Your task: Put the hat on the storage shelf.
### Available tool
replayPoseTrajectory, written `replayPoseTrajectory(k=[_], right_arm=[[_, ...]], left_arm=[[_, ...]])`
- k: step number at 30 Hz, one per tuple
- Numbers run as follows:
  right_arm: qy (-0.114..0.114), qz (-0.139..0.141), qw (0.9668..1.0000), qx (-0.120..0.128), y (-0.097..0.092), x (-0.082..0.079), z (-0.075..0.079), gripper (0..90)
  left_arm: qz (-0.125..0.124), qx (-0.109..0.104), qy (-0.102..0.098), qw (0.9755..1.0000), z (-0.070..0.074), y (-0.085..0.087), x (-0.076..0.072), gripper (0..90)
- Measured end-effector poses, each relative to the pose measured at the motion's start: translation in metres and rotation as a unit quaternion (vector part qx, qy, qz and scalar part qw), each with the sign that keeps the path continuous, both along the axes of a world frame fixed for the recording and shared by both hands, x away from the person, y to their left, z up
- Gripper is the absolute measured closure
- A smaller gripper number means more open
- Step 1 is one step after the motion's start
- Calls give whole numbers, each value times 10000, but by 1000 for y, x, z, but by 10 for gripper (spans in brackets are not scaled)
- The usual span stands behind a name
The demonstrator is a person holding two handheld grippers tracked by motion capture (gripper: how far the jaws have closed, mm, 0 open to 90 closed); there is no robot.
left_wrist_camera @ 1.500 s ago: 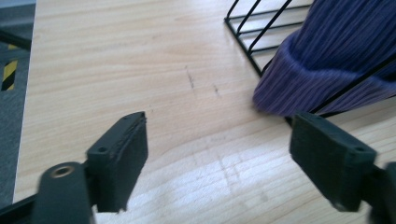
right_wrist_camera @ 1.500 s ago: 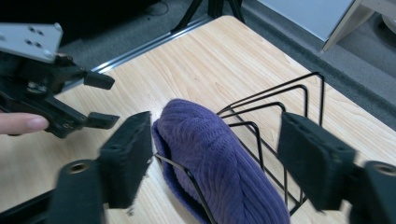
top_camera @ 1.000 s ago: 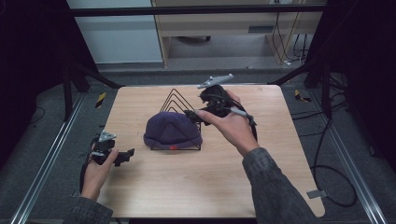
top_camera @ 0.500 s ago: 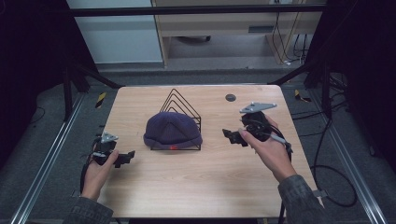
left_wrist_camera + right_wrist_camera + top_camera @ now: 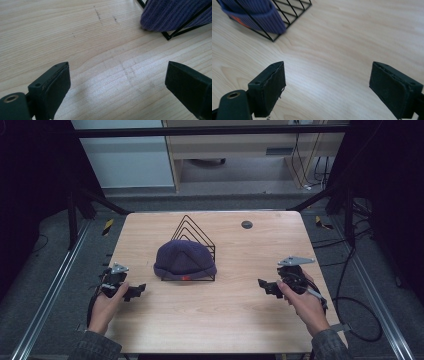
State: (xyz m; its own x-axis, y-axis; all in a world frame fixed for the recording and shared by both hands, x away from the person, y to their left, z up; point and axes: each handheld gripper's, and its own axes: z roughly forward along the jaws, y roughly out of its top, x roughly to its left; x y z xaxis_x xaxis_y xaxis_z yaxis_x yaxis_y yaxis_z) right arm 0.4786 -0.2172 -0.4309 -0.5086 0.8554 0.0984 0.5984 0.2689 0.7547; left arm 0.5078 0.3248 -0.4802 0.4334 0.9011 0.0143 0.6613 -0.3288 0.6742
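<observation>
High view: right gripper (image 5: 266, 285) withdrew from hat (image 5: 185, 260).

A dark purple ribbed knit beanie (image 5: 185, 260) sits draped over the front of a black wire rack (image 5: 192, 231) of nested triangular frames, near the middle of the surface (image 5: 225, 320). Its folded cuff hangs lowest, with a small orange tag at the bottom edge. The rack stands upright.
</observation>
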Motion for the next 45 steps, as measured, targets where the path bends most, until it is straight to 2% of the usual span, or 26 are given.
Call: replayPoseTrajectory(k=[1, 2, 7, 11, 19, 29, 34, 36, 37, 39, 45], right_arm=[[0, 0, 10000, 0, 0, 0, 0, 136], [46, -59, 10000, 0, -5, -2, -10, 138], [213, -249, 9994, 75, -13, -5, -36, 141], [224, -400, 9989, 110, -17, -5, -49, 140], [249, -651, 9975, 75, -23, -1, -61, 137], [461, -745, 9962, -11, -23, 2, -71, 113], [415, -722, 9964, -132, -21, 1, -72, 105], [251, -725, 9963, -383, -16, -2, -75, 98], [214, -758, 9961, -392, -14, -3, -76, 98], [80, -725, 9954, -618, -11, -6, -78, 90], [20, -765, 9957, -531, -10, -7, -79, 83]], left_arm=[[0, 0, 0, 10000, 0, 0, 0, 56], [-22, 16, 25, 10000, -1, -1, 0, 56], [-66, 35, 120, 9999, -4, -3, 1, 52], [-93, 67, 234, 9997, -7, -3, 2, 50], [-129, 177, 441, 9988, -13, -6, 4, 44], [-167, 242, 438, 9986, -15, -8, 4, 7], [-172, 233, 451, 9986, -16, -9, 4, 0], [-189, 250, 450, 9985, -16, -9, 4, 0], [-193, 251, 453, 9985, -16, -9, 4, 0], [-195, 251, 455, 9985, -16, -9, 4, 0], [-198, 251, 451, 9985, -16, -9, 4, 0]])
